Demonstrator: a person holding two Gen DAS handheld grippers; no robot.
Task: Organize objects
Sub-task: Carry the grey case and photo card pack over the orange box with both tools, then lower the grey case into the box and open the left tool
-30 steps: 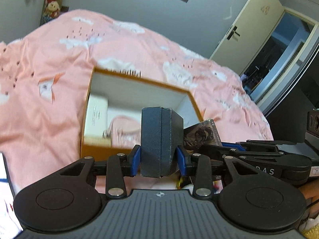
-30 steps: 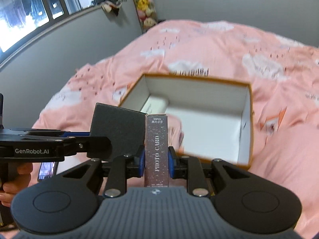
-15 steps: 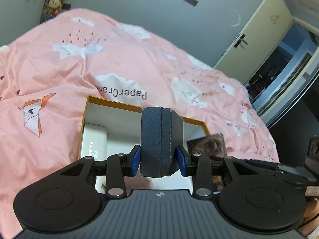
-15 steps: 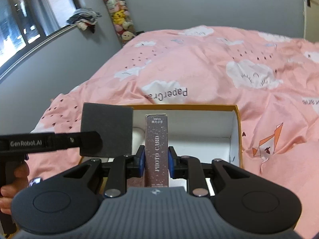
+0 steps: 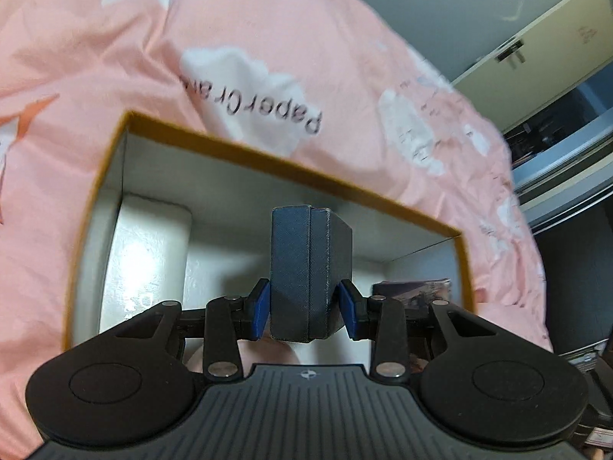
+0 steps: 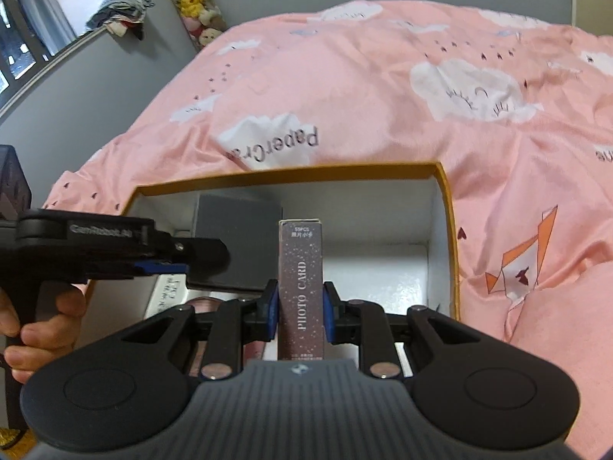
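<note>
Pink bedding (image 6: 383, 88) with white clouds lies under everything you hold; on it sits an open storage box (image 5: 291, 174), mustard on the outside and white within. Your left gripper (image 5: 304, 308) has its blue pads pressed on both sides of a dark blue case (image 5: 306, 268), held upright on its narrow edge over the box's interior; your right gripper (image 6: 299, 308) is clamped on a slim speckled carton marked PHOTO CARD (image 6: 300, 287), also upright, over the same opening.

Much is cut off: the grippers' own bodies hide the near wall of the box in both views; the box floor beneath each held item cannot be seen, so you cannot tell whether either item touches the bottom. The left wrist view is smeared, so the white packet (image 5: 141, 264) lying along the box's left wall shows no readable print; a rounded pink item (image 6: 203, 303) beside it is mostly covered. In the left wrist view only the top of the carton shows, near the right wall.

For room: the far wall stands beyond both items; the floor towards the right wall (image 6: 444, 245) looks bare and white; the left side is taken by the packet. A hand (image 6: 34, 329) grips the left handle at the frame's edge.
</note>
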